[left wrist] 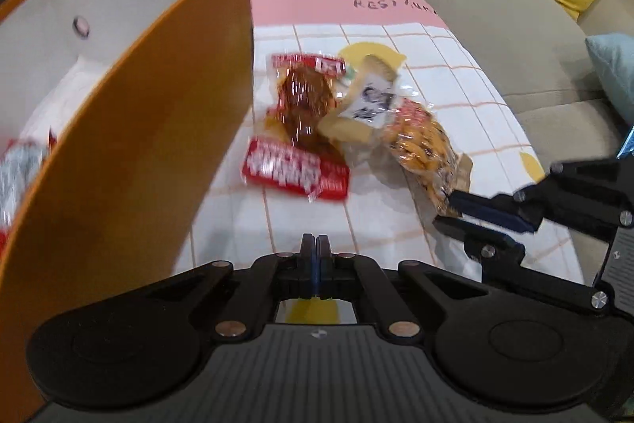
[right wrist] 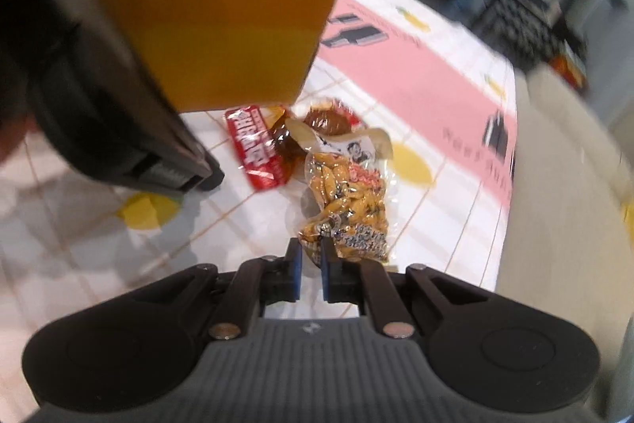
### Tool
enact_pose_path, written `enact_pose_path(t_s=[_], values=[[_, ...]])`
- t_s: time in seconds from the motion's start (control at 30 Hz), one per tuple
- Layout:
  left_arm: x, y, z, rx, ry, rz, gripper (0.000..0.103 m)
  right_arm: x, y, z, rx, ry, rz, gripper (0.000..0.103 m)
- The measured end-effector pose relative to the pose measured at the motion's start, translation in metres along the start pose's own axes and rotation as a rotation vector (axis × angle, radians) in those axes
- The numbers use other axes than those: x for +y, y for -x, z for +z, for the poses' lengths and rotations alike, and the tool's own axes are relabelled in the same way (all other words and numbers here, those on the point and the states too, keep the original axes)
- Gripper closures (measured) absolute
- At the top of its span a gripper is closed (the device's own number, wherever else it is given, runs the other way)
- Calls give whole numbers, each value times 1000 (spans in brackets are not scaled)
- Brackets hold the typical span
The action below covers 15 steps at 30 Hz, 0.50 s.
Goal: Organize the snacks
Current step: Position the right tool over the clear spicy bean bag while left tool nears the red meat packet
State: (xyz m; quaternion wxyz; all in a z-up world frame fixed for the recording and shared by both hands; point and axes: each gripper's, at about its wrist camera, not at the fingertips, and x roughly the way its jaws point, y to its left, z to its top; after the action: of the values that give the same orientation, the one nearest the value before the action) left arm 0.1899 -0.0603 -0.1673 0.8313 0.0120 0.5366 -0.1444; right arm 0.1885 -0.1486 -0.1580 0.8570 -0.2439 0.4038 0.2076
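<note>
The orange box [left wrist: 130,129] stands at nine o'clock. The left gripper [left wrist: 316,248] has its fingers pressed together, holding nothing. The snack packets lie at twelve o'clock on the surface [left wrist: 380,221]. The right gripper [right wrist: 310,258] pinches the yellow snack bag [right wrist: 348,201].

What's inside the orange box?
Inside the orange box, a red and silver snack packet peeks out at the left wrist view's edge. The box wall hides the rest, so more cannot be ruled out.
</note>
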Motion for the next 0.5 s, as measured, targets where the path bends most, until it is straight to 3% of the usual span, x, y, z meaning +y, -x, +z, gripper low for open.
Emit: enact_pose_path(t_s=[0.27,0.33,0.4,0.5], values=[[-3,15,-19,-1,3,-36,103,-4,27,-16,84,-264,121,94],[-4,21,-19,-17,-2,-32,102,-7,32,-20,88,-310,159,84],[-2,28,-18,-38,-6,-26,99,-10,37,-23,82,-355,191,82],[-2,36,-14,-64,-21,-14,92,-20,45,-25,44,-419,213,65]])
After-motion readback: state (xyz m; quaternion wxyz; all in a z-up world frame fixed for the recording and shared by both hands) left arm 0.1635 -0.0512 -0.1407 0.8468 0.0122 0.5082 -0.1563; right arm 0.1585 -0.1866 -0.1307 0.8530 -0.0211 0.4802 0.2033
